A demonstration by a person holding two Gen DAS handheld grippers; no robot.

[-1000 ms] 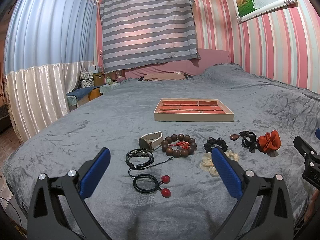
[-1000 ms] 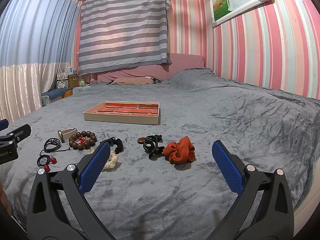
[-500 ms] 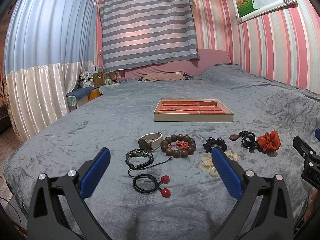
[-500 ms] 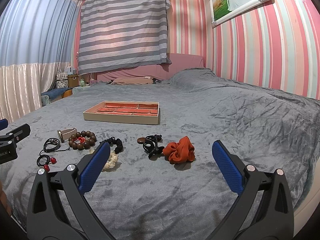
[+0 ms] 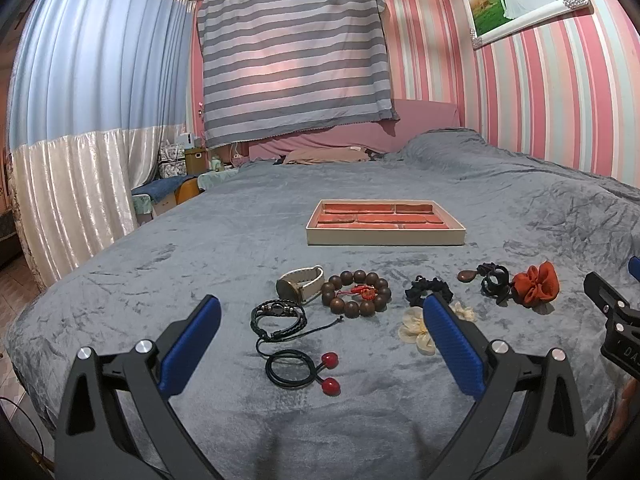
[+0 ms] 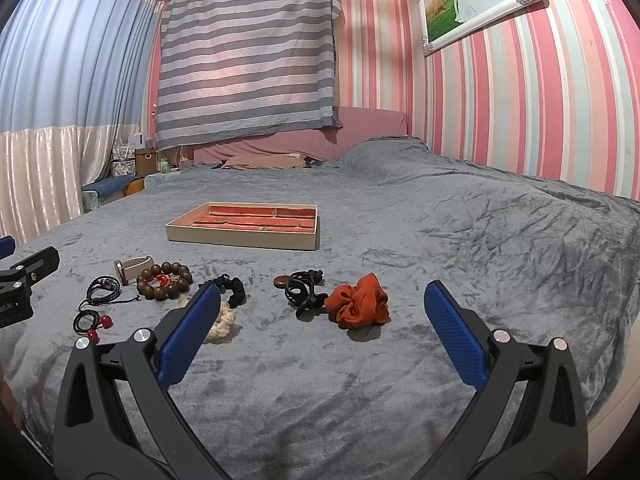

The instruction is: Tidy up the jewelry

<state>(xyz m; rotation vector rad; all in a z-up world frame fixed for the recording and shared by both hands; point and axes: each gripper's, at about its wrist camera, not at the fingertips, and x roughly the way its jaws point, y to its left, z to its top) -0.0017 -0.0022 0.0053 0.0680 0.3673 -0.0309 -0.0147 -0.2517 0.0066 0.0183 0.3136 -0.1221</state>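
Evidently nothing is sorted yet. From the left wrist view, the left gripper (image 5: 320, 330) hangs low over the grey blanket (image 5: 200, 248) with its jaws spread wide and nothing between them, probably so a pick can start on whichever piece lies nearest. Lower centre of the frame, between the blue pads, lie the black hair tie with red balls (image 5: 298, 368) and the braided black bracelet (image 5: 278, 318). Just above these sit the watch (image 5: 300, 286) and the wooden bead bracelet (image 5: 357, 293), close together. A cream flower clip (image 5: 416, 330) is partly hidden behind the right pad. The compartment tray (image 5: 386, 236) waits at frame centre, well apart from the row, its red sections apparently bare.

From the right wrist view, the right gripper (image 6: 320, 330) is likewise released and empty. The orange scrunchie (image 6: 358, 306) lies centre frame, touching the black claw clip (image 6: 302, 294); a small brown oval piece (image 6: 281, 281) sits just beside it. Leftward, the black scrunchie (image 6: 232, 290) rests against a cream one. The tray (image 6: 244, 238) lies upper left of centre; I judge the path to it open.
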